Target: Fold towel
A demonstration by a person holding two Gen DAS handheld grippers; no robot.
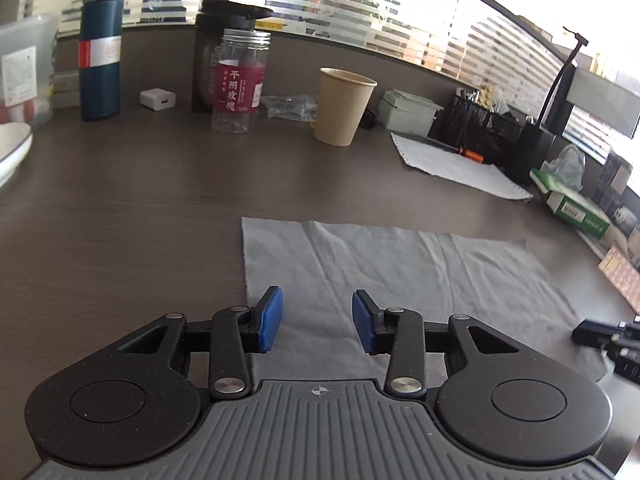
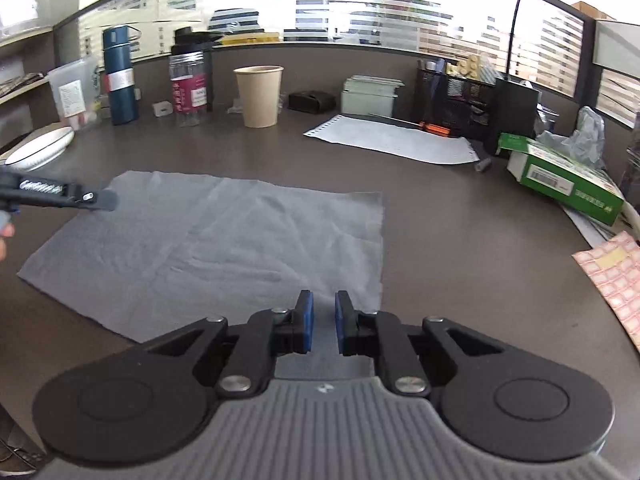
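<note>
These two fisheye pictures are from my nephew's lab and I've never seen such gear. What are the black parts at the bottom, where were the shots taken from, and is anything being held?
No robot here: a person carries a hand-held gripper in each hand, each with a camera looking forward along its two blue-padded fingers. One picture is from the left hand-held gripper, the other from the right hand-held gripper. Both are open and hold nothing; the right one's gap is narrower.

On the dark desk lies a grey towel, spread flat and not yet folded. Each gripper is at the towel's near edge, close to a corner.

Behind it stand a paper cup, a blue flask, a clear jar, a sheet of paper and a green box.
</note>
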